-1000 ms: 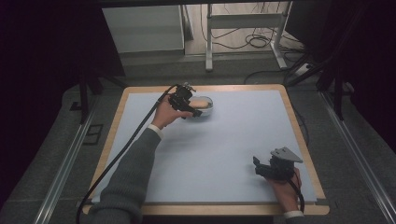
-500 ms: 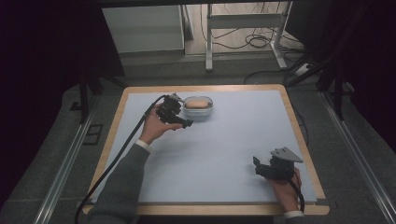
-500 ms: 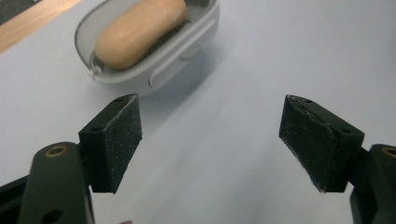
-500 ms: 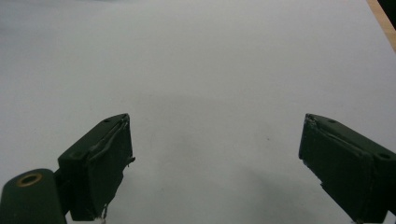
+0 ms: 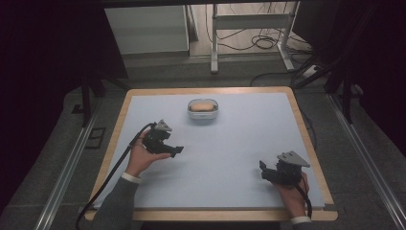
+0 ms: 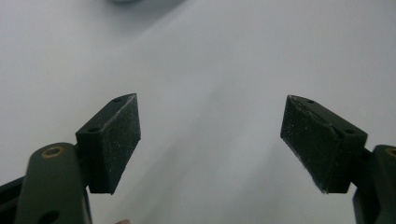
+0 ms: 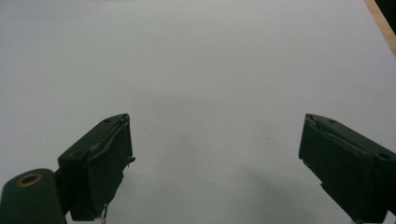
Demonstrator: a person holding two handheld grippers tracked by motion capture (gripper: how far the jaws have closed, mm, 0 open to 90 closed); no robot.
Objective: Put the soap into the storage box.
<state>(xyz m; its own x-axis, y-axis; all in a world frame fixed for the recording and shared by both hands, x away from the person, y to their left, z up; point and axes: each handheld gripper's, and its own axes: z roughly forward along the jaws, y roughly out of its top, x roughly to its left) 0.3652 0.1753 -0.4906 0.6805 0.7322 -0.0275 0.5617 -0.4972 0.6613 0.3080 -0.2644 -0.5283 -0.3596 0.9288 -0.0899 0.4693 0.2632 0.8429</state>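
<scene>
Two black two-jaw grippers out over the pale blue-grey tabletop [image 5: 230, 158], one per hand. Left gripper [image 5: 176, 151] with jaws spread wide and released, nothing between the pads, just been opening further too. Same story in the left gripper view [image 6: 212, 140]: bare mat in the gap, pads [image 6: 119, 140] clean and apart. Up at the top edge of that view, a blurry sliver of something pale, ahead of the jaws and off toward the left jaw's side, too fuzzy to call for sure.

Right gripper [image 5: 264, 171] also released, jaws standing well apart and gripping nothing. Right gripper view [image 7: 217, 163] shows plain mat between the pads [image 7: 109, 163] and a bit of wooden tabletop edge [image 7: 380, 21] off past the right jaw, far corner.

Small clear lidded plastic container with something orange-tan inside [image 5: 203, 109] sitting on the mat, beyond the left gripper's jaws and a bit to their far side, well apart from them, not touching. Much farther still from the right gripper's jaws, way across the mat. Container upright, lid on as far as can be told.

Black cable [image 5: 112, 179] trailing back from the left gripper along the sleeve [image 5: 117, 208] toward the near edge.
</scene>
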